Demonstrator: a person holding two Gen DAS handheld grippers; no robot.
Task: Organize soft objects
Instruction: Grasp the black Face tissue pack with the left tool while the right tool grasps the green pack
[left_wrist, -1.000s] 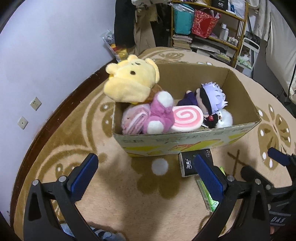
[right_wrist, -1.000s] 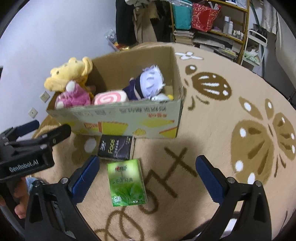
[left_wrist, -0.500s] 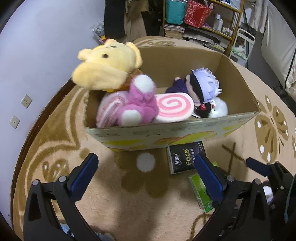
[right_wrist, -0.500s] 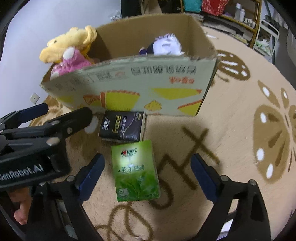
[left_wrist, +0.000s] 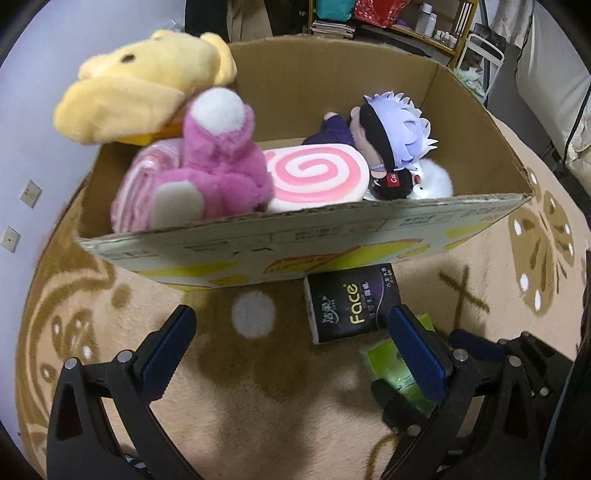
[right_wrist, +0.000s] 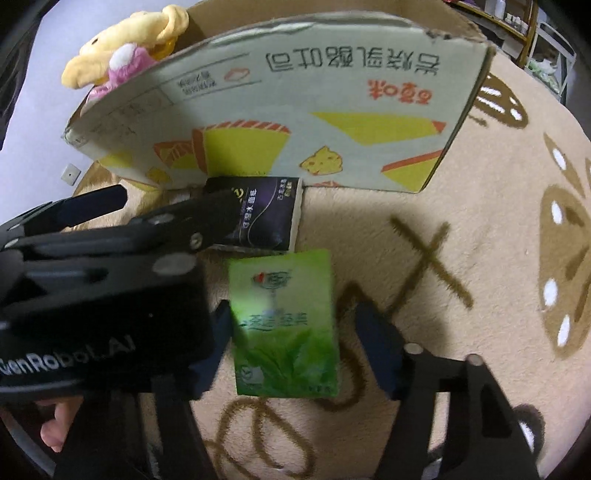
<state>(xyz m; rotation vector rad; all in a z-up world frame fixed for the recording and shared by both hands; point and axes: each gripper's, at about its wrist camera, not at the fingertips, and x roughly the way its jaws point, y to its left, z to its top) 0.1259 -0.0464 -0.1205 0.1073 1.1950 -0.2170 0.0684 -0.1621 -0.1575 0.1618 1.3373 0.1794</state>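
A cardboard box (left_wrist: 295, 229) on the carpet holds a yellow bear plush (left_wrist: 140, 85), a pink plush (left_wrist: 218, 162), a pink swirl cushion (left_wrist: 314, 177) and a lilac-haired doll (left_wrist: 391, 133). In front of it lie a black tissue pack (left_wrist: 351, 306) and a green tissue pack (right_wrist: 284, 325). My left gripper (left_wrist: 290, 332) is open and low over the carpet, with the black pack just inside its right finger. My right gripper (right_wrist: 295, 325) straddles the green pack. Its left pad is close to the pack's edge, and a small gap shows on the right.
The left gripper's black body (right_wrist: 92, 295) crowds the left of the right wrist view and covers part of the black pack (right_wrist: 266, 214). A person's hand (right_wrist: 55, 432) shows beneath it. Shelves (left_wrist: 406, 22) stand behind the box, and a wall (left_wrist: 22, 110) is at left.
Both grippers have dropped lower and closer to the packs in front of the box. The right gripper's fingers have narrowed around the green pack.
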